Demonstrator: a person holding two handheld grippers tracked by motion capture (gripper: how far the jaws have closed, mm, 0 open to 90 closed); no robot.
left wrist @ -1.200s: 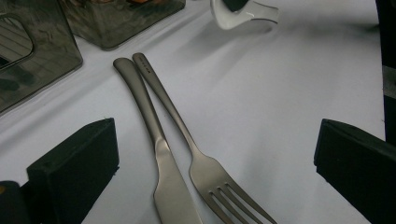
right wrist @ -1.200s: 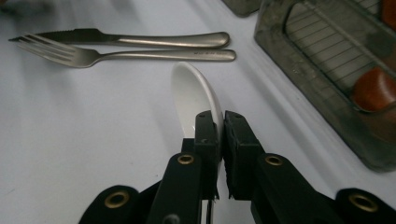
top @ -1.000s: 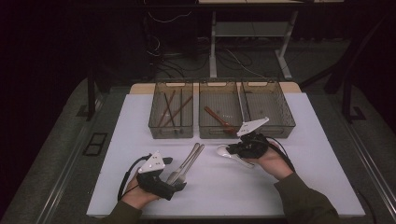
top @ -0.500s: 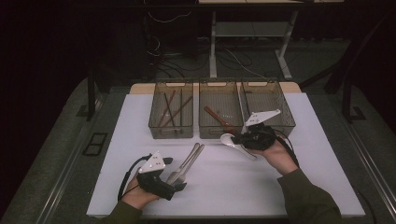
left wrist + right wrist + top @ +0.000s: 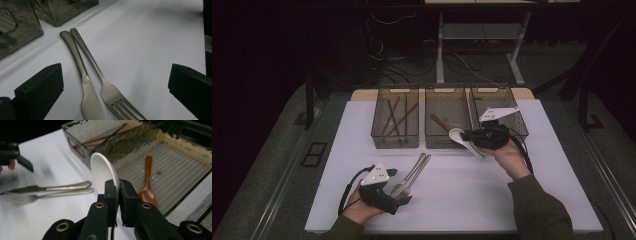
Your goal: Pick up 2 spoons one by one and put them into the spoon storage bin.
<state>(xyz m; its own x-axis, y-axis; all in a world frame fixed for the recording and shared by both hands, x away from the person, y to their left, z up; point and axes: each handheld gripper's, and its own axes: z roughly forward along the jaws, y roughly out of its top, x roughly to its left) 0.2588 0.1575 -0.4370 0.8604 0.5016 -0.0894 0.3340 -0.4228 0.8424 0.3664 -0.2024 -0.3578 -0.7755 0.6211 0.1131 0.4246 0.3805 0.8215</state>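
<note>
My right gripper [image 5: 468, 136] is shut on a white spoon [image 5: 460, 137], held over the near wall of the middle bin [image 5: 447, 142]; its bowl [image 5: 103, 173] rises between the jaws. A brown wooden spoon [image 5: 147, 185] lies inside that bin. On the white mat a metal knife [image 5: 81, 75] and a metal fork [image 5: 102, 83] lie side by side, handles pointing toward the bins. My left gripper [image 5: 404, 192] rests open at their near ends, its jaws wide on either side of the blade and tines.
Three clear bins stand in a row at the back of the mat: the left bin [image 5: 395, 140] holds several brown chopsticks, the right bin [image 5: 521, 120] is partly behind my right gripper. The mat [image 5: 452, 200] lies bare between my hands.
My right gripper has carried the white spoon up from the mat and toward the middle bin. The left gripper has stayed by the knife and fork.
</note>
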